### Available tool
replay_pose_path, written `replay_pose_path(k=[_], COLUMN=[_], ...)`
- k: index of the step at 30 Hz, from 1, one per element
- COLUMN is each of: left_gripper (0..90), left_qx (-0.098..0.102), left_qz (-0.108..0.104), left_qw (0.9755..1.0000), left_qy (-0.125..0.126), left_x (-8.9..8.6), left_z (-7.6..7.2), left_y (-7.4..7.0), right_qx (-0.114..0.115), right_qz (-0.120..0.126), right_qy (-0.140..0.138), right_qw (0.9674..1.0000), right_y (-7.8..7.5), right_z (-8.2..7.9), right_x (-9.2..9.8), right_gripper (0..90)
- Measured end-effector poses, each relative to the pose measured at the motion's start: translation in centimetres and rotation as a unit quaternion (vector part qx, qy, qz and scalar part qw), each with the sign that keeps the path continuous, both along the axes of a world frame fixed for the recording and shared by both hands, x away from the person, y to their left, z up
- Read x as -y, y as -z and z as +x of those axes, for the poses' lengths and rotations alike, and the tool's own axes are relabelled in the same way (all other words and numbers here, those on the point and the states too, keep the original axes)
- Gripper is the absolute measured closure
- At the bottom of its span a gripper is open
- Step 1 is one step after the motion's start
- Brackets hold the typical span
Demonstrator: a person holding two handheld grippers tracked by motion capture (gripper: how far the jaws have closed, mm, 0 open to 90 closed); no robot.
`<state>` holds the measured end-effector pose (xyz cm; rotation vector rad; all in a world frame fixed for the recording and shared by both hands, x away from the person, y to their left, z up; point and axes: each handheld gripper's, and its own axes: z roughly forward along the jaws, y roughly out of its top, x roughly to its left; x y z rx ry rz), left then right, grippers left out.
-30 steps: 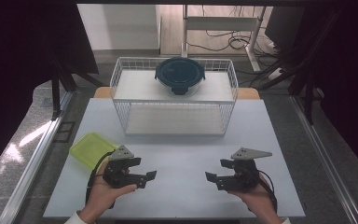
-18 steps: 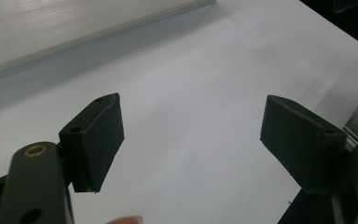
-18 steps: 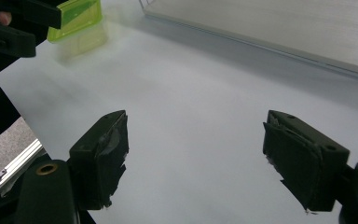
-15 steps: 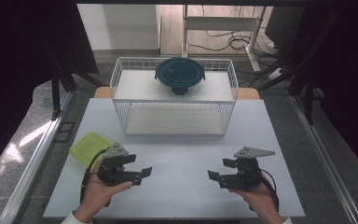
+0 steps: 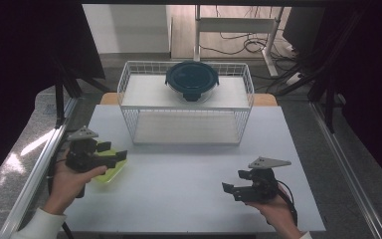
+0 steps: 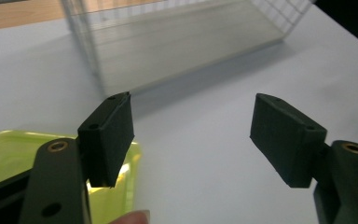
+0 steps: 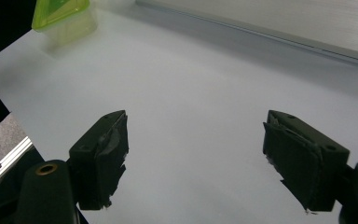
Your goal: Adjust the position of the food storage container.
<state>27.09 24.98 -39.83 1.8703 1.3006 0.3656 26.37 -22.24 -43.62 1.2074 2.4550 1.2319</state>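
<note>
Here the left gripper (image 5: pixel 113 153) is hovering over the yellow-green container (image 5: pixel 110 170) at the worktop's (image 5: pixel 189 189) left edge, its jaws apart with nothing between them, having just been closing a little. The right gripper (image 5: pixel 231 190) is resting near the right, jaws wide and empty. A dark lidded bowl (image 5: pixel 192 79) is sitting atop the far wire rack (image 5: pixel 186 107).

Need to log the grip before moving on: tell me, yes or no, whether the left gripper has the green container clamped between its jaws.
No. In the left gripper view the left gripper stands open over bare table, the green container beside one jaw.
</note>
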Motion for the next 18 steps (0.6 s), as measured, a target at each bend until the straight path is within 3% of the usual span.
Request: replay_pose_path(k=[7,10,15,17,18], left_gripper=[40.2,49.5,64.4,70.9,78.6], left_qx=[-0.023,-0.034,-0.055,-0.063,-0.07], left_qz=[0.019,0.035,0.037,0.046,0.049], left_qw=[0.9991,0.9978,0.996,0.9944,0.993], left_qy=[-0.031,-0.046,-0.059,-0.072,-0.082], left_x=[-3.3,-4.5,-6.0,-6.5,-6.9], left_z=[2.6,3.6,4.8,5.4,5.7], left_y=[1.3,2.0,2.9,3.3,3.5], right_qx=[-0.001,-0.001,-0.004,-0.005,-0.006], right_qz=[-0.006,-0.009,-0.016,-0.018,-0.02], right_qy=[0.001,-0.001,-0.001,-0.001,-0.001], right_qw=[1.0,1.0,0.9999,0.9998,0.9998], right_y=[0.2,0.3,0.6,0.7,0.7], right_z=[0.0,0.1,0.1,0.2,0.2], right_x=[-0.1,-0.2,-0.3,-0.3,-0.3], right_gripper=[21.9,21.9,21.9,21.9,21.8])
